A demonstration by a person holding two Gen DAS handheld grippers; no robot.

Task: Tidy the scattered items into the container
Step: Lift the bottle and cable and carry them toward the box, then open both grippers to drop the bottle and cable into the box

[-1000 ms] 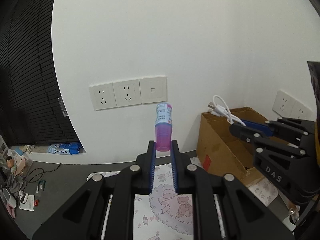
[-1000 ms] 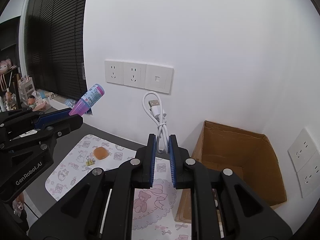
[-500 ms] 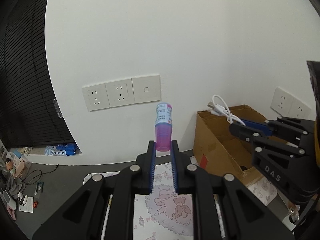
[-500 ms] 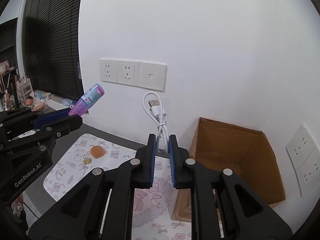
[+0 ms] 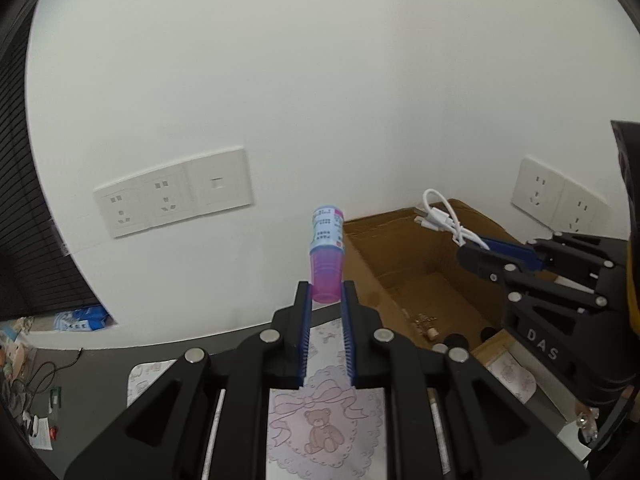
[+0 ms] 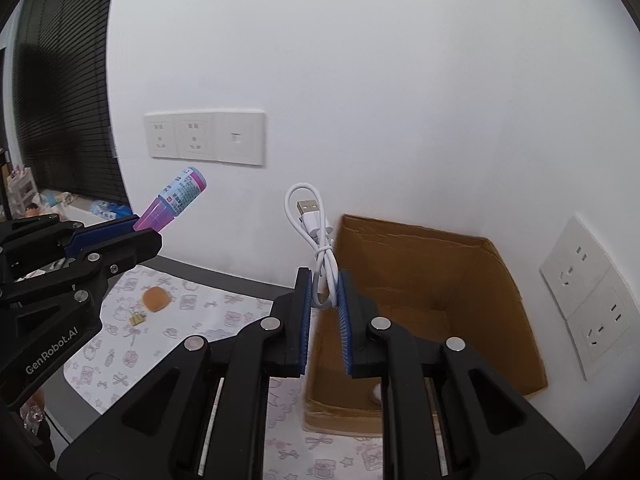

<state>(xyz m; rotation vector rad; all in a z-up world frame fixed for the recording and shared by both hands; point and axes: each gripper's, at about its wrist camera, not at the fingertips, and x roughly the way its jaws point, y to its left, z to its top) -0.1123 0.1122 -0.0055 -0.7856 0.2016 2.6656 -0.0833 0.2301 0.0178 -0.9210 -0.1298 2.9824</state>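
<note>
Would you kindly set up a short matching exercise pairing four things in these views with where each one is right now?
Things:
1. pink bottle
2. white USB cable
3. orange round piece
4. cardboard box

Places:
A. lying on the patterned mat
B. clamped in the right tongs
C. standing open against the wall
D. clamped in the left tongs

Pairs: 1-D, 2-B, 3-A, 4-C

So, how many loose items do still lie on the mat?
2: an orange piece and a yellow clip, close together on the mat left of the box. The grippers may hide more.
</note>
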